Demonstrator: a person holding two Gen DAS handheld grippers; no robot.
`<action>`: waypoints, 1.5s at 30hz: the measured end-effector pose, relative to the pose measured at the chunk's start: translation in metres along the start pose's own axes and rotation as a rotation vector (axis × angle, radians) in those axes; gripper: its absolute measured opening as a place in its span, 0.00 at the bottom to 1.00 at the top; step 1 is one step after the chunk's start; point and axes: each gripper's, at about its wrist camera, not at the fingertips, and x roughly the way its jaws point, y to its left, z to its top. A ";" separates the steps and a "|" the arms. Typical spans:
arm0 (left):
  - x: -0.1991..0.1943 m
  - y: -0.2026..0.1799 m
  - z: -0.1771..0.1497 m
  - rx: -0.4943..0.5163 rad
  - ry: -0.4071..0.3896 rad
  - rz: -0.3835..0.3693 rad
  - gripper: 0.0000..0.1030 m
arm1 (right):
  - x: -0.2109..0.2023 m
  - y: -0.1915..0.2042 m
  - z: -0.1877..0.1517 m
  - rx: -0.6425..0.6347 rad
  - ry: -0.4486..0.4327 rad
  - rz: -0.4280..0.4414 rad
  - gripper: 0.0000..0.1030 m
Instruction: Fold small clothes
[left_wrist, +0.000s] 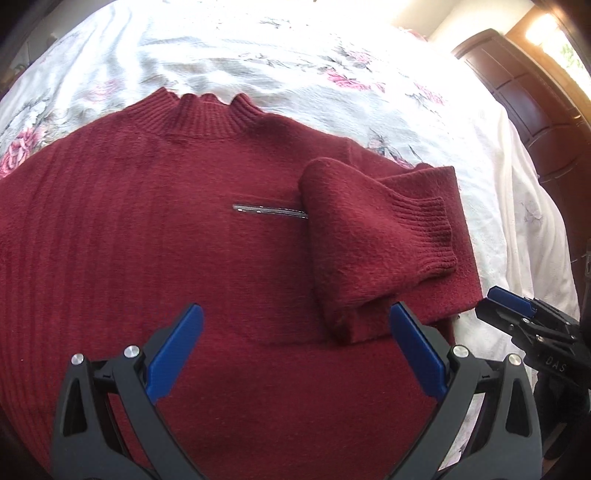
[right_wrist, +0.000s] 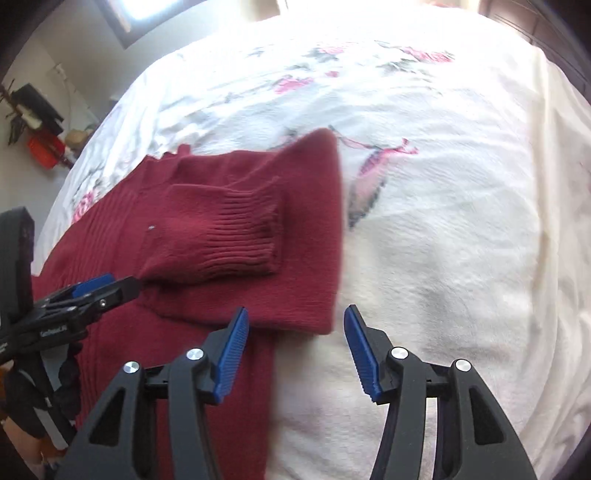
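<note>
Floral bedspread (right_wrist: 424, 229) under the sweater (left_wrist: 184, 229); left claw (left_wrist: 295, 354) open over it, right claw (right_wrist: 295, 350) open beside its edge. Folded sleeve (left_wrist: 369, 236) may slip if snagged.

A dark red sweater (left_wrist: 184, 229) of soft, fuzzy knit cloth, ribbed at collar and cuff (left_wrist: 432, 232), lies on a bed (left_wrist: 295, 55) covered in matt, wrinkled white cloth printed with flowers. Both grippers are matt black plastic; their fingers (right_wrist: 232, 354) carry ridged blue plastic pads and shiny metal pins. The headboard (left_wrist: 535, 110) is glossy dark wood.
</note>
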 end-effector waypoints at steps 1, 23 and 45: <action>0.004 -0.004 0.001 -0.004 0.002 0.007 0.97 | 0.004 -0.008 -0.002 0.024 0.002 -0.001 0.53; -0.052 0.079 0.026 -0.079 -0.123 -0.133 0.20 | 0.022 0.009 0.007 0.154 -0.037 0.175 0.51; -0.035 0.000 0.019 0.302 -0.134 0.064 0.77 | 0.023 0.017 0.012 0.216 -0.056 0.086 0.39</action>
